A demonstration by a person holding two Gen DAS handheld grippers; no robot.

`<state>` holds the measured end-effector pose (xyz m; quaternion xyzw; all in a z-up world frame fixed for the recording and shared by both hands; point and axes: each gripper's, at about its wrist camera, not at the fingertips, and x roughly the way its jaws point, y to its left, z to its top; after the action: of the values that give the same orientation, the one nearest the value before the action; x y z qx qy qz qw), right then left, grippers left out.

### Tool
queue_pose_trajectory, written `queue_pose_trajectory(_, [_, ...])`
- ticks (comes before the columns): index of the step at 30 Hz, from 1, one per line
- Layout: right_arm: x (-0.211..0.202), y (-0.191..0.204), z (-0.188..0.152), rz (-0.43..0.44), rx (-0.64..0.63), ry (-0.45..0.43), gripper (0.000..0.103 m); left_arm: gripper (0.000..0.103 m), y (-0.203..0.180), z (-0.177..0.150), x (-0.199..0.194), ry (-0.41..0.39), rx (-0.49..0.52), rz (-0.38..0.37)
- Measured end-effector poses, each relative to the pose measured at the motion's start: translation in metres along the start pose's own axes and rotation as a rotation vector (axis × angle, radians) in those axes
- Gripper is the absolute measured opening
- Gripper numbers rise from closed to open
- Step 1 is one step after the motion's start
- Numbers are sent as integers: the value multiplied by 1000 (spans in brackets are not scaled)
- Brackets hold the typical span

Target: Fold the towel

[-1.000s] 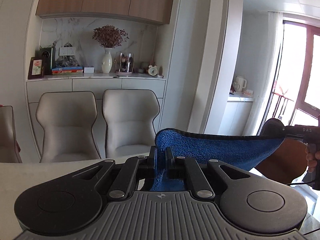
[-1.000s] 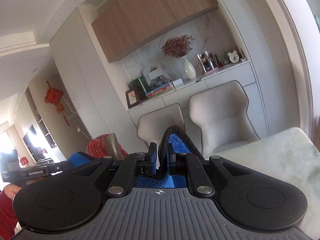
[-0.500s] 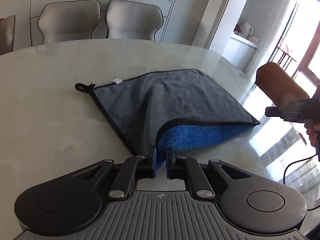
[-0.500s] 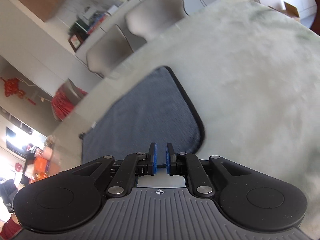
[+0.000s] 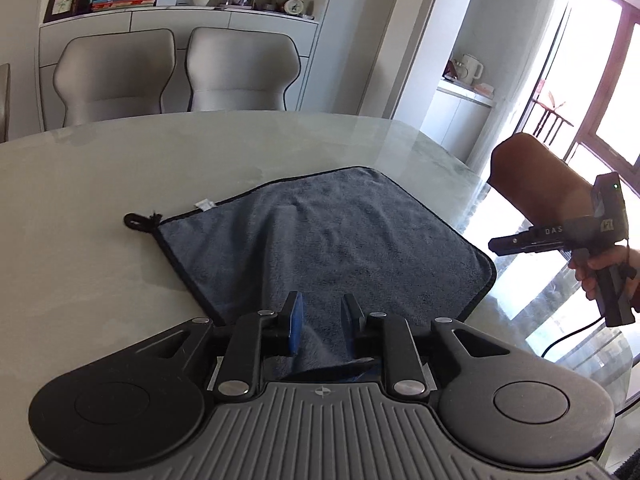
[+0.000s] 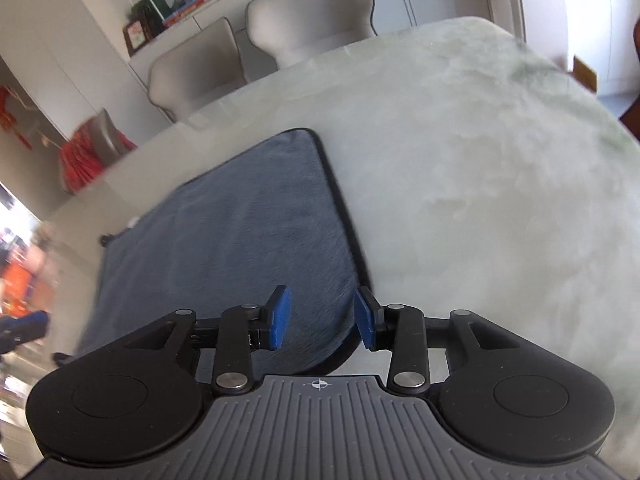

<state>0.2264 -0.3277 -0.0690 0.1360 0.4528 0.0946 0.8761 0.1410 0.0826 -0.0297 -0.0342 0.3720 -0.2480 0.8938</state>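
Towel (image 5: 320, 240) (near edge hidden)

The towel's (image 5: 320, 240) near edge is hidden behind the left gripper (image 5: 322, 320). The right view is blurred; the red chair (image 6: 86, 152) is smeared.

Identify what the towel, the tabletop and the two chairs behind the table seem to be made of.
Towel: plush microfibre by its look, grey nap, black stitched edging. Tabletop: polished marble or a lookalike, pale veining and glossy reflections. Chairs: smooth beige upholstery, perhaps leather or faux leather, dark piping.
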Motion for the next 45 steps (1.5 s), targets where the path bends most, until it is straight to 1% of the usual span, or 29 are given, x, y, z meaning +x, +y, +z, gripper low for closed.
queue_pose_trajectory(1, [4, 0, 1, -24, -15, 10, 37, 26, -5, 1, 4, 5, 5, -19])
queue_pose_trajectory(2, [8, 0, 3, -49, -31, 21, 37, 31, -10, 1, 9, 12, 11, -37])
queue_pose_trajectory(6, [14, -2, 0, -33, -34, 54, 37, 31, -22, -10, 28, 81, 49, -64])
queue_pose_trajectory(7, [16, 0, -2, -30, -38, 66, 37, 31, -23, -13, 32, 98, 46, -58])
queue_pose_trajectory(9, [18, 3, -3, -23, -49, 63, 36, 31, -24, -16, 36, 122, 37, -57])
queue_pose_trajectory(10, [19, 6, -4, -8, -54, 64, 33, 31, -25, -17, 39, 133, 30, -57])
queue_pose_trajectory(11, [20, 8, -5, 5, -64, 68, 23, 31, -26, -18, 41, 143, 23, -56])
queue_pose_trajectory(12, [21, 10, -5, 13, -78, 74, 10, 31, -26, -19, 42, 155, 17, -53])
queue_pose_trajectory(15, [23, 22, -7, -4, -163, 83, 10, 32, -28, -21, 46, 190, 3, -34])
queue_pose_trajectory(17, [18, 27, -9, -21, -203, 95, 9, 32, -27, -26, 48, 235, -22, -5])
queue_pose_trajectory(18, [15, 28, -10, -25, -212, 98, 9, 32, -26, -29, 49, 256, -38, 4])
queue_pose_trajectory(22, [-8, 23, -20, -18, -211, 115, 8, 32, -21, -44, 43, 294, -81, 13])
queue_pose_trajectory(24, [-18, 24, -26, -26, -222, 132, 8, 32, -20, -49, 36, 289, -97, 13])
queue_pose_trajectory(27, [-33, 25, -40, -41, -228, 170, 8, 32, -19, -54, 27, 303, -113, 4])
queue_pose_trajectory(31, [-49, 26, -61, -38, -212, 217, 9, 32, -18, -63, 16, 338, -124, -1])
queue_pose_trajectory(32, [-50, 25, -65, -34, -208, 229, 11, 32, -17, -64, 14, 341, -124, -4])
queue_pose_trajectory(33, [-51, 23, -67, -45, -204, 228, 15, 32, -16, -64, 11, 345, -124, -6])
queue_pose_trajectory(35, [-52, 20, -66, -80, -194, 224, 20, 32, -14, -63, 6, 343, -120, -16])
queue_pose_trajectory(37, [-56, 21, -58, -95, -192, 191, 23, 32, -13, -56, 2, 310, -103, -30])
queue_pose_trajectory(39, [-59, 25, -49, -91, -192, 145, 33, 33, -10, -43, -1, 260, -84, -41])
queue_pose_trajectory(40, [-59, 27, -40, -83, -178, 108, 35, 35, -8, -37, -2, 233, -75, -43])
queue_pose_trajectory(41, [-57, 29, -31, -68, -161, 86, 36, 41, -7, -33, -1, 215, -71, -46])
queue_pose_trajectory(42, [-55, 30, -26, -54, -151, 73, 36, 42, -8, -30, 1, 204, -67, -47])
queue_pose_trajectory(43, [-50, 33, -17, -33, -144, 55, 36, 42, -6, -29, 8, 212, -72, -46])
queue_pose_trajectory(45, [-39, 36, -3, -19, -147, 49, 36, 42, -4, -28, 21, 227, -80, -45])
